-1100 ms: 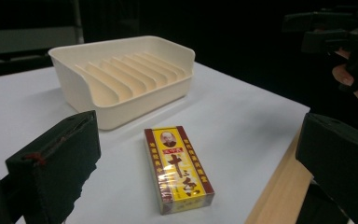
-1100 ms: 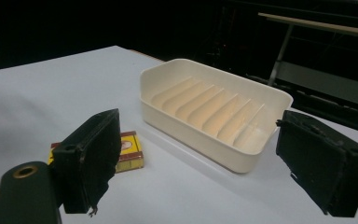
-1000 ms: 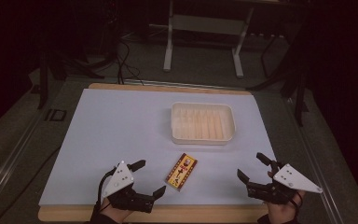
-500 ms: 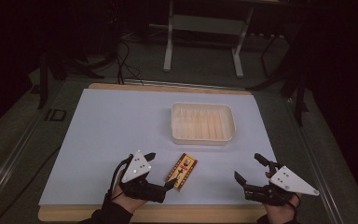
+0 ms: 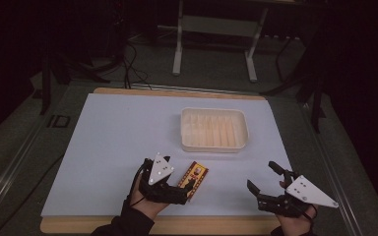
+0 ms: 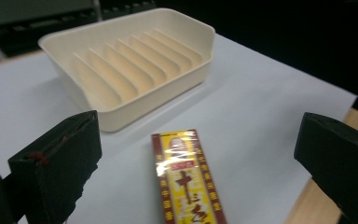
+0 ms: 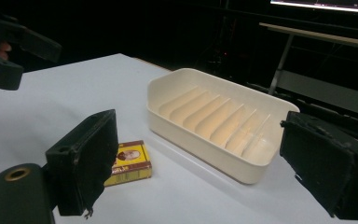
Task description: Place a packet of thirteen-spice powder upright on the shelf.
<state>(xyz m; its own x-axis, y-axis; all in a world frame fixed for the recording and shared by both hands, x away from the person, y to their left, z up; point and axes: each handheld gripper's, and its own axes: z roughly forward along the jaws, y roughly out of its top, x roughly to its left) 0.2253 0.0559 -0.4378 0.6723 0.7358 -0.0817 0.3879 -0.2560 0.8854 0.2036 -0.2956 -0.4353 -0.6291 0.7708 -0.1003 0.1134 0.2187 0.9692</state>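
High view: our left tool (image 5: 181, 192) has moved up from the counter's (image 5: 103, 147) near edge over the last second and now sits right at the near end of the yellow-red box (image 5: 194, 180). Jaws wide, nothing held, tips straddling the box end; we can't tell here whether they touch it. Box lies flat at about 6 o'clock from the cream tray (image 5: 214, 130), near it but apart. Right tool (image 5: 262, 178) has barely shifted: at 3 o'clock of the box, well apart, jaws wide, empty. Our read: the left tool is lining up a grasp on the box, close not yet made.

Left gripper view: box (image 6: 186, 179) runs straight out between the two wide black jaws toward 12 o'clock, one jaw at 9, the other at 3, both clear of its sides. Good alignment, we think; closing here should catch the long sides. Tray (image 6: 130, 65) beyond at 11 o'clock, with ribbed dividers and nothing in the slots.

Right gripper view: jaws wide, empty. Tray (image 7: 219, 123) ahead at 12 o'clock, slots all bare. Box (image 7: 129, 162) at 9 o'clock, partly behind the near jaw. Left tool (image 7: 9, 46) at 10 o'clock, far off.
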